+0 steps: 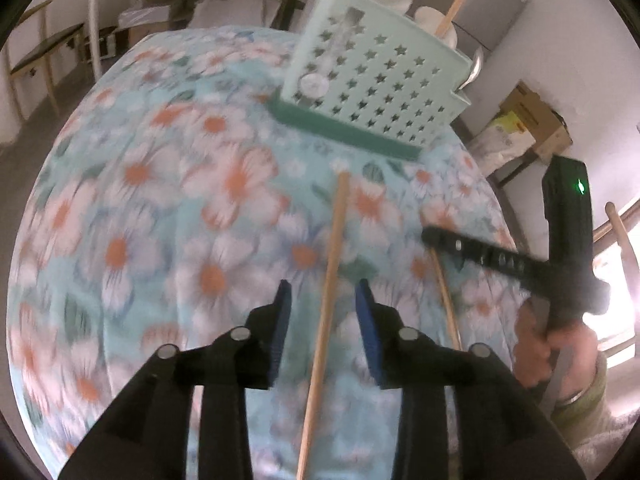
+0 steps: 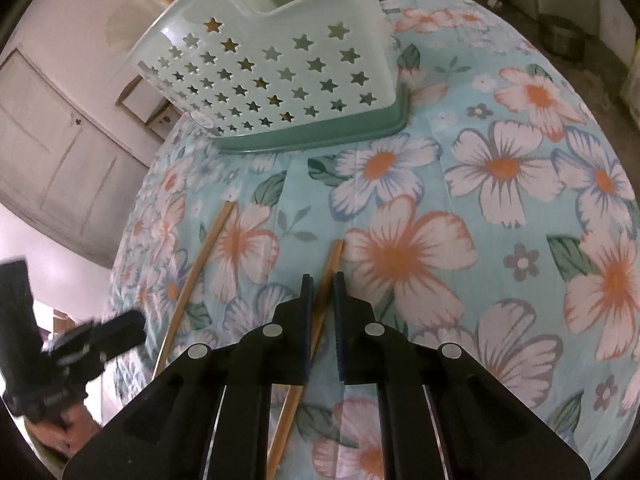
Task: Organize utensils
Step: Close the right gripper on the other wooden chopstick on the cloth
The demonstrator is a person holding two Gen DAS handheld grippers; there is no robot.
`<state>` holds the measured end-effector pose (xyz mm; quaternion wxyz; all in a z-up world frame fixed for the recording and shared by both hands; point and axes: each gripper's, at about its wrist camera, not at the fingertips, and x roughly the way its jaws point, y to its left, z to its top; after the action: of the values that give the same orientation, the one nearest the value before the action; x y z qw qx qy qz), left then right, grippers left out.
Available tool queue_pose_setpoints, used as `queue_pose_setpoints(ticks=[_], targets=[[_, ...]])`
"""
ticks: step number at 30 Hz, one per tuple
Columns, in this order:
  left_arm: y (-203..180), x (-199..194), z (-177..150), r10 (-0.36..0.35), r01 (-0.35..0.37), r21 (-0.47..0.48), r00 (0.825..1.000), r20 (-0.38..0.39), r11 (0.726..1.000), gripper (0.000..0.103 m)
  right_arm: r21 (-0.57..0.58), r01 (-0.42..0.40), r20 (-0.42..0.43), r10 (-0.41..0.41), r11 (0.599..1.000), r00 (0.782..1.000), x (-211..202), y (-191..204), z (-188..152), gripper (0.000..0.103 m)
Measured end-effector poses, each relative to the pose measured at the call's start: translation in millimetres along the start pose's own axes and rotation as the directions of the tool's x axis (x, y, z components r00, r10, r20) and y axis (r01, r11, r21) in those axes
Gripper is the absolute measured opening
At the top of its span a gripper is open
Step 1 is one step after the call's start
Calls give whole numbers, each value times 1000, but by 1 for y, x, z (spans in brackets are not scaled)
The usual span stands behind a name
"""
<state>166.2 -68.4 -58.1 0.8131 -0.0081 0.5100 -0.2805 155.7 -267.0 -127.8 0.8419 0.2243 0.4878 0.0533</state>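
Sticker (image 1: 314, 85) on holder (image 1: 384, 92), unreadable

I see a counter (image 2: 500, 240) covered by a light blue cloth printed with big white and orange flowers. At its far side stands a pale green holder (image 2: 280, 80) pierced with star holes, on a darker green tray (image 2: 320, 136), with sticks poking up out of it. Nearer me, 2 wooden chopsticks lie apart: one (image 2: 192, 276) to the left, the other (image 2: 324, 280) between my right jaws.
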Motion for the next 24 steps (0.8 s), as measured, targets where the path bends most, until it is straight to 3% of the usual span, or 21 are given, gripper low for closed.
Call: queue_pose_setpoints(ticks=[5,11,16,18,21,24], targets=[[-10,27,34,13,-12,65,1000,-21,998,34,27,-32,-22,33,999,999,-8,-10,0,8],[-23,68,57,92,-80,155,993,-73,985,33,41,-80,-72,83,996,994,-10,-14,0,15],[-25,78,67,142,-129,186,988,-61,974,22,28,-83,-88,85,996,992,-16,-13,-1,24],[-26,80,69,159,-145,191,986,-56,971,13,28,-86,-94,88,996,992,-13,-8,1,27],[-24,79,69,177,-166,195,983,-42,967,7,21,-92,-107,94,995,990,-13,-3,0,33],[-25,78,68,194,-185,203,981,-23,961,7,4,-71,-107,71,997,992,-11,2,-2,34]])
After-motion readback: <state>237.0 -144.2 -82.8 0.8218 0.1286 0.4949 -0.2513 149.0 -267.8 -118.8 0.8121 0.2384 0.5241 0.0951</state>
